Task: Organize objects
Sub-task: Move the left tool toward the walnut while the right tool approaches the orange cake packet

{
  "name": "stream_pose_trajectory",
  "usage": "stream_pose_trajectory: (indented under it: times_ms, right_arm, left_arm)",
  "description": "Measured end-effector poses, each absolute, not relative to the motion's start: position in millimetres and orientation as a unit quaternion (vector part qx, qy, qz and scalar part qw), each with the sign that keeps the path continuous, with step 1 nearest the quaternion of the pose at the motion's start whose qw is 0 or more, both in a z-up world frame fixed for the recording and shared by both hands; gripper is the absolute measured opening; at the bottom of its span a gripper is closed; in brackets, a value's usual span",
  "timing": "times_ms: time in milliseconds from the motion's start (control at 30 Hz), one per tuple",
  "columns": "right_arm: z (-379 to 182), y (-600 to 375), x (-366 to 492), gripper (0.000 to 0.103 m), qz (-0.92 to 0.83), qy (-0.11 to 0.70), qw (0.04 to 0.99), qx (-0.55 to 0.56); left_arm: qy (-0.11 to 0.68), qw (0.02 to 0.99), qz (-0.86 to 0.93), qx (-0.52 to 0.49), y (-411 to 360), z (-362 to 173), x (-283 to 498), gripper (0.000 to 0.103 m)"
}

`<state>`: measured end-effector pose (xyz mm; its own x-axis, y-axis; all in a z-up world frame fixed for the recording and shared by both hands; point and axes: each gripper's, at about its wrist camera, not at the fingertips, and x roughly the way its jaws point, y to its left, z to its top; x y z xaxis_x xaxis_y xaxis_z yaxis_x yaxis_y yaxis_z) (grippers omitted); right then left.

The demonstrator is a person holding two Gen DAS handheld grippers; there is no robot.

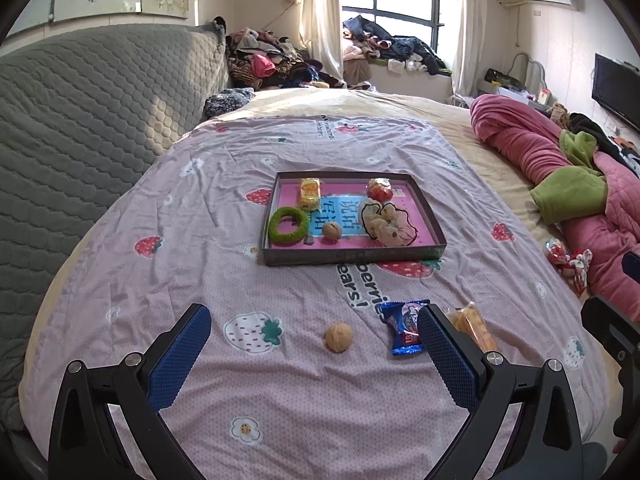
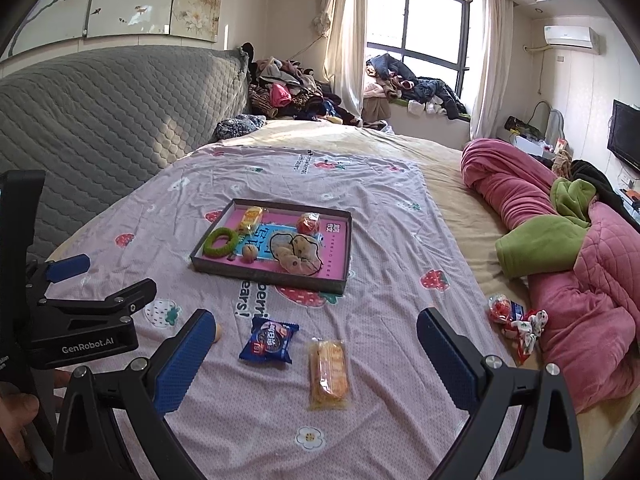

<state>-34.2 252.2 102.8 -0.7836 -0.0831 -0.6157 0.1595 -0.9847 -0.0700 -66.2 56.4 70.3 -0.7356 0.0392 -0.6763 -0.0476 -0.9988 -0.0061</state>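
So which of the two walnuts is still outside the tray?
The walnut on the bedsheet, lying between the left hand-held gripper fingers. The other walnut already sits in the tray, beside the green ring.

Tray (image 1: 352, 254) sits mid-sheet (image 1: 224, 184), holding ring (image 1: 289, 226), walnut (image 1: 332, 231), scrunchie (image 1: 386, 224). Nearer the camera: loose walnut (image 1: 339, 337) left, cookie pack (image 1: 404, 328) centre, wafer pack (image 2: 329, 374) right. Quilt (image 1: 552, 168) far right.

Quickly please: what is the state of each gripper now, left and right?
Left gripper: open, holding nothing.
Right gripper: open, holding nothing.
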Motion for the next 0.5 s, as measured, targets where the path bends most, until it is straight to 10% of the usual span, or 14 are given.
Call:
stream_pose_trajectory:
  times_ms: [500]
  right_arm:
    - [75,260,-30,0.102,-0.936,0.059,0.061,0.343]
  left_arm:
    - [0.007,0.031,0.924,-0.38,57,39,-61,0.103]
